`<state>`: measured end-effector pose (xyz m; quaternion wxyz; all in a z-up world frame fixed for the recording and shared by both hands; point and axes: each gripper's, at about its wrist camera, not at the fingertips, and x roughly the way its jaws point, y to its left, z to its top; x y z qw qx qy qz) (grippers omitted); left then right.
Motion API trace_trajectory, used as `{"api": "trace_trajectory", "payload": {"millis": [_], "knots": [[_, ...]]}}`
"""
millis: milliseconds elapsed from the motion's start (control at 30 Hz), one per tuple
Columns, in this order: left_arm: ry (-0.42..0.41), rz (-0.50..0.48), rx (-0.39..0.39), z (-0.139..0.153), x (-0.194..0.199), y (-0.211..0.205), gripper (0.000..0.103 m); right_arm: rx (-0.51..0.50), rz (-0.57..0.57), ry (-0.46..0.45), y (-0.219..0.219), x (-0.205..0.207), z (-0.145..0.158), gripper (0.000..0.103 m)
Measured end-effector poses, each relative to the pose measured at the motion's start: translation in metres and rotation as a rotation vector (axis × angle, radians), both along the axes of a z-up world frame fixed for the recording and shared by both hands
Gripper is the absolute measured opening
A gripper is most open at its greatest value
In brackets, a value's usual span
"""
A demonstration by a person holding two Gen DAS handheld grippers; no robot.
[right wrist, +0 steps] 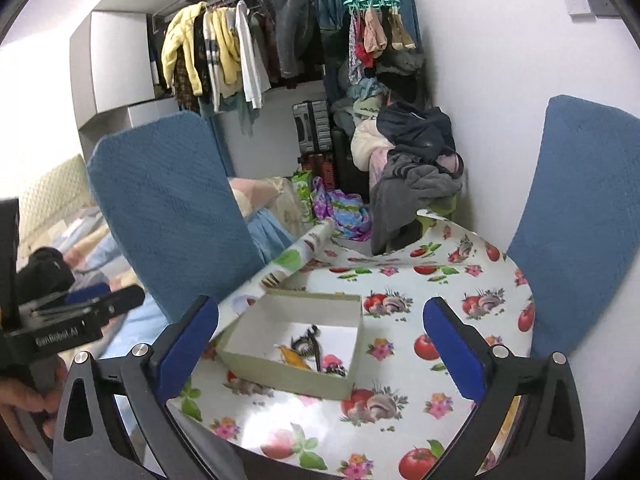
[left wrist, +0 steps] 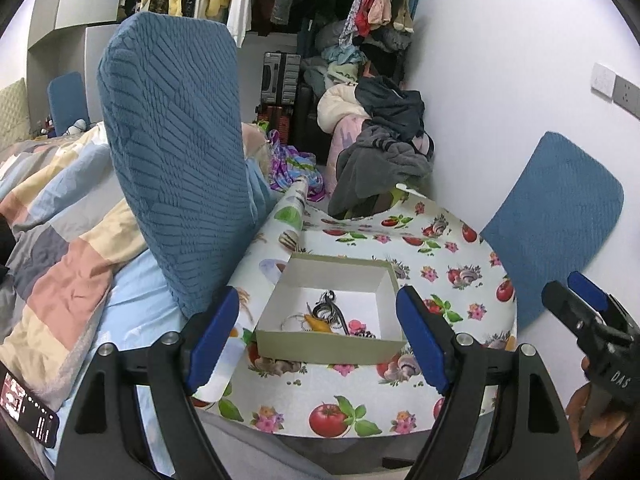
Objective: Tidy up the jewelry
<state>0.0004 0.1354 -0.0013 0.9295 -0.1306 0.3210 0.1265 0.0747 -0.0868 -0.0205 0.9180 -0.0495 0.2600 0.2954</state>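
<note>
Open cardboard box (left wrist: 280, 300) holding tangled jewelry (left wrist: 328, 316), both hand-held grippers (left wrist: 320, 340) (right wrist: 320, 344) spread, empty

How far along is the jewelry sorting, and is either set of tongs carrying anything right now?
Done: several jewelry pieces already lie piled in the open white cardboard box on the fruit-print tablecloth. In hand: nothing; the left tongs and right tongs both stand open and empty, clear of the box. Left: no loose jewelry shows on the cloth, so little seems to remain; no lid is in view.
</note>
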Motion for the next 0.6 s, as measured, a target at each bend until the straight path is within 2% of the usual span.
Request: {"api": "trace_trajectory", "payload": {"millis": [433,600], "knots": [[0.077,-0.029,-0.005,-0.036,-0.005,-0.011,0.081,-0.049,-0.040,0.030,-0.012,-0.012,-0.037,0.103],[0.092,-0.019,-0.013,-0.041,-0.009,-0.012,0.081,-0.060,-0.068,0.055,-0.017,-0.013,-0.049,0.103]]}}
